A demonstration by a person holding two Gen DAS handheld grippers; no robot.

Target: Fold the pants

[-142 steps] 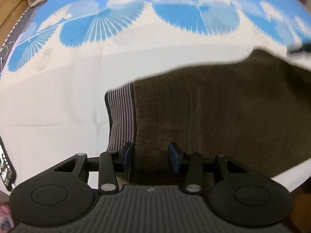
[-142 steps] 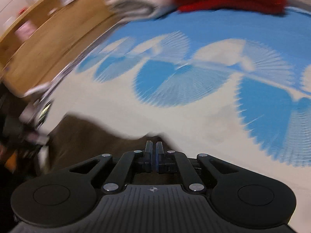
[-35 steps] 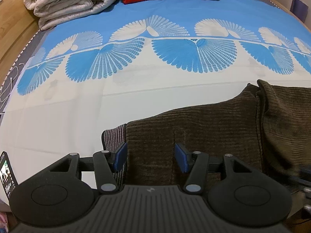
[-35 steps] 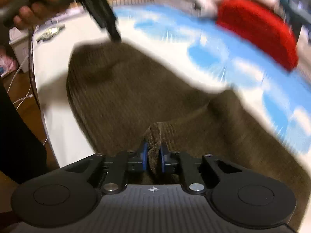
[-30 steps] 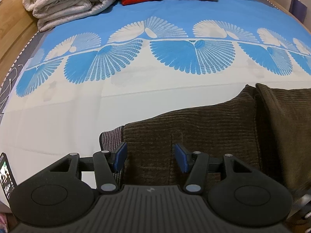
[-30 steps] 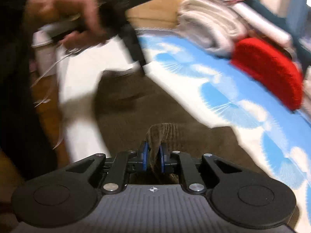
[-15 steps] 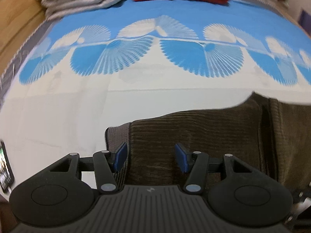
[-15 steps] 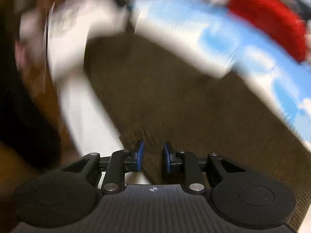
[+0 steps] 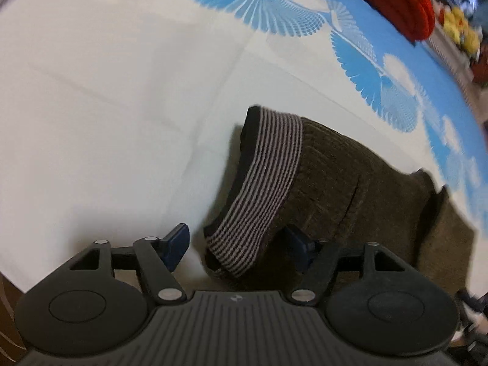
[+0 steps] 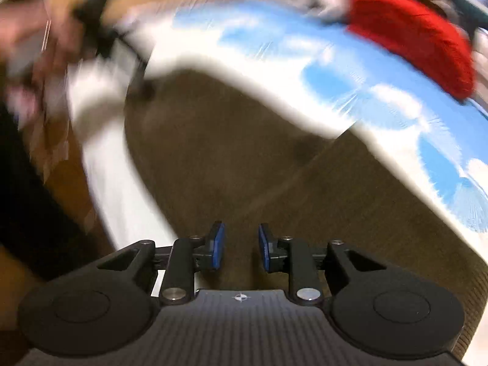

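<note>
You're hovering both grippers, left gripper [image 9: 236, 244] and right gripper [image 10: 239, 248], fingers spread and holding nothing, over the brown corduroy pants [image 9: 350, 180] on the blue-and-white bed sheet [image 9: 122, 91].

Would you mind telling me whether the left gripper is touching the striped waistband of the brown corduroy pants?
Cannot tell. In the left wrist view, the striped waistband lies between the open fingers of the left gripper, hiding part of the right finger; contact is not plain.
</note>
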